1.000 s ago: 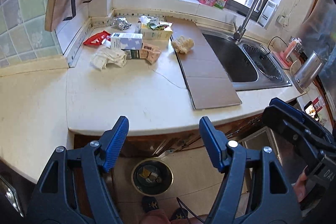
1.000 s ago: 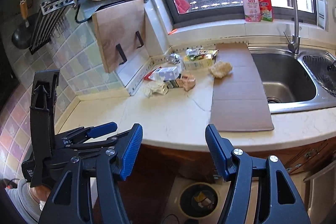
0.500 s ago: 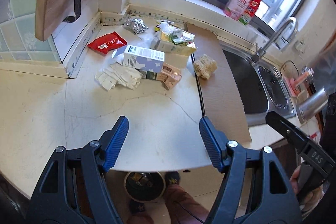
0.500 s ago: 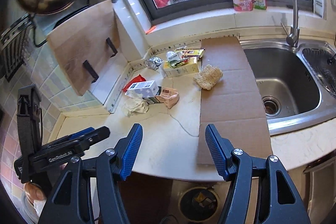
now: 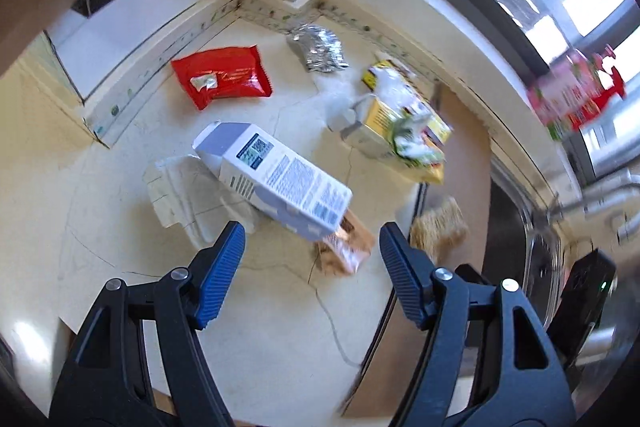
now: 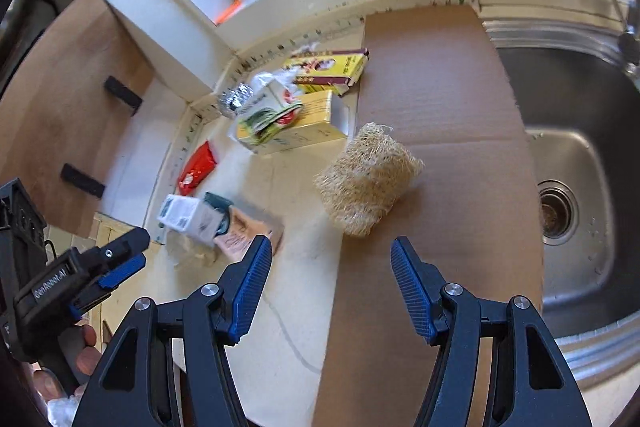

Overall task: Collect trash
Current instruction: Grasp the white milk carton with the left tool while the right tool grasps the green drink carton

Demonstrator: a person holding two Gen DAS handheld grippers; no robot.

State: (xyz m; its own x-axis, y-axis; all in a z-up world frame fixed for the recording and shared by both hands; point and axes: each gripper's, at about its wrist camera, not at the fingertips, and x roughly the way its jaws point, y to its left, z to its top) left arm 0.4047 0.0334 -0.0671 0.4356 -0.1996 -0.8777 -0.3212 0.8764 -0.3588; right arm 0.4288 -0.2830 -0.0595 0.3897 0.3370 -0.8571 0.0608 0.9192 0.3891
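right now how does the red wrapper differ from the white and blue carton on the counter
The red wrapper is a flat, glossy pouch; the white and blue carton is a stiff box with printed text and a code on its side. The red wrapper lies near the corner by the wall with bare counter around it; the carton lies closer to the camera, tipped across crumpled white paper and a tan packet. Both lie untouched on the counter.
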